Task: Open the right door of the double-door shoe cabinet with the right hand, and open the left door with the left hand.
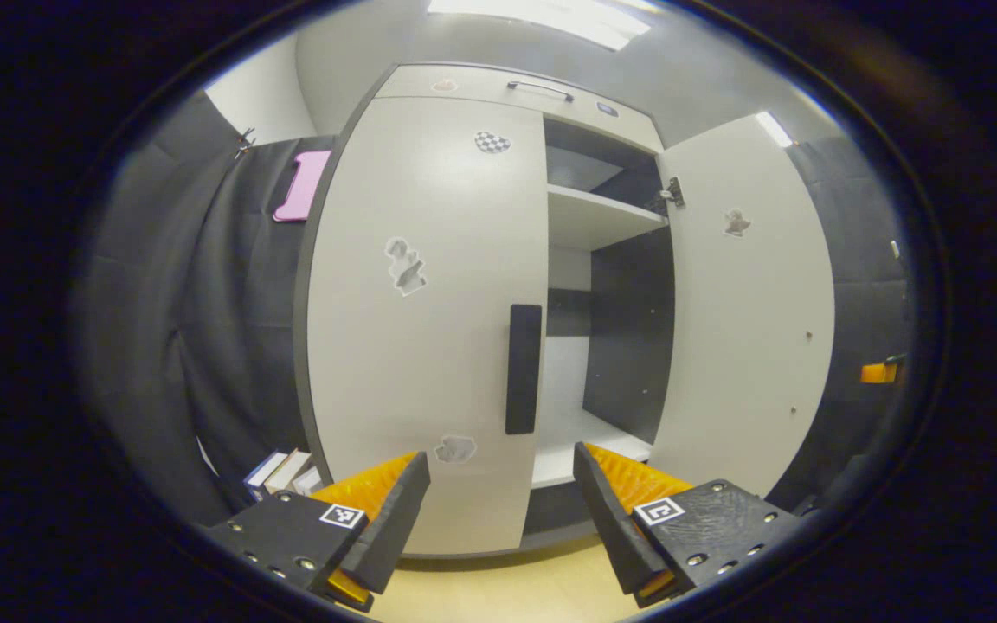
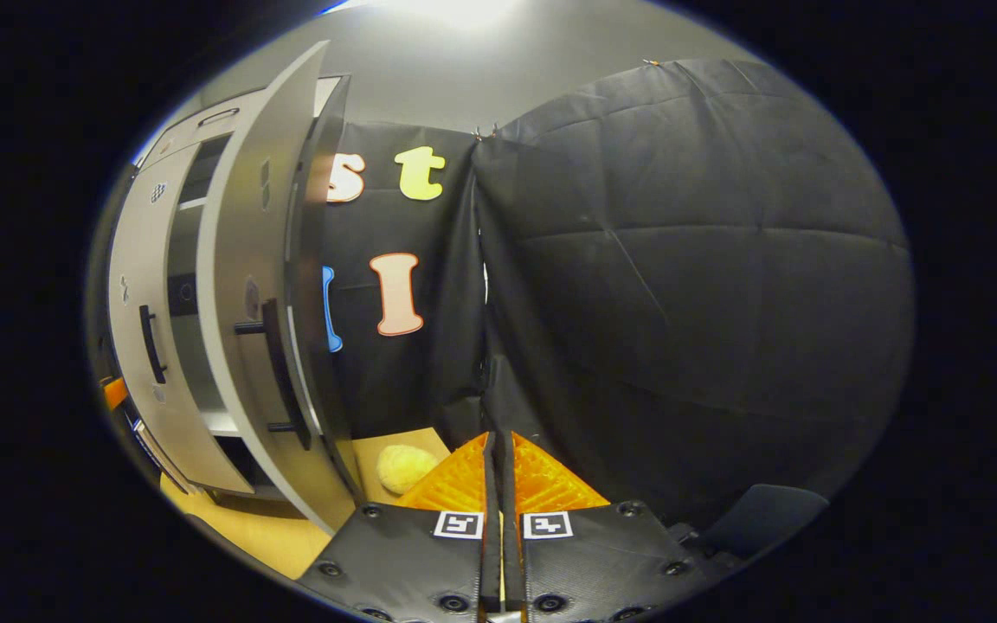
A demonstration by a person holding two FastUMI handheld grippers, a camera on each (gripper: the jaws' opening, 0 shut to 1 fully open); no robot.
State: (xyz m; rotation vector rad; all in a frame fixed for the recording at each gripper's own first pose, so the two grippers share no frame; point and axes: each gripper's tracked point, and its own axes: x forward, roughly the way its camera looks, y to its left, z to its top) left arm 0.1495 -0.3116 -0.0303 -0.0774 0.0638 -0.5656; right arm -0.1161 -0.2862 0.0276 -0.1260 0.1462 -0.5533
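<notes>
In the left gripper view the pale shoe cabinet (image 1: 498,86) stands ahead. Its left door (image 1: 429,320) is closed, with a dark vertical handle (image 1: 523,369) at its right edge. Its right door (image 1: 745,303) is swung wide open, baring white shelves (image 1: 594,221). My left gripper (image 1: 498,493) is open just below and in front of that handle, touching nothing. In the right gripper view the open right door (image 2: 243,285) with its bar handle (image 2: 278,372) is at the left, edge-on. My right gripper (image 2: 498,484) is shut on nothing, pointing at the black cloth wall.
A few books (image 1: 282,472) lean at the cabinet's lower left. A yellow soft object (image 2: 406,467) lies on the wooden floor (image 2: 256,528) beside the open door. A dark chair seat (image 2: 758,515) sits at lower right in the right gripper view. A drawer with a handle (image 1: 540,86) tops the cabinet.
</notes>
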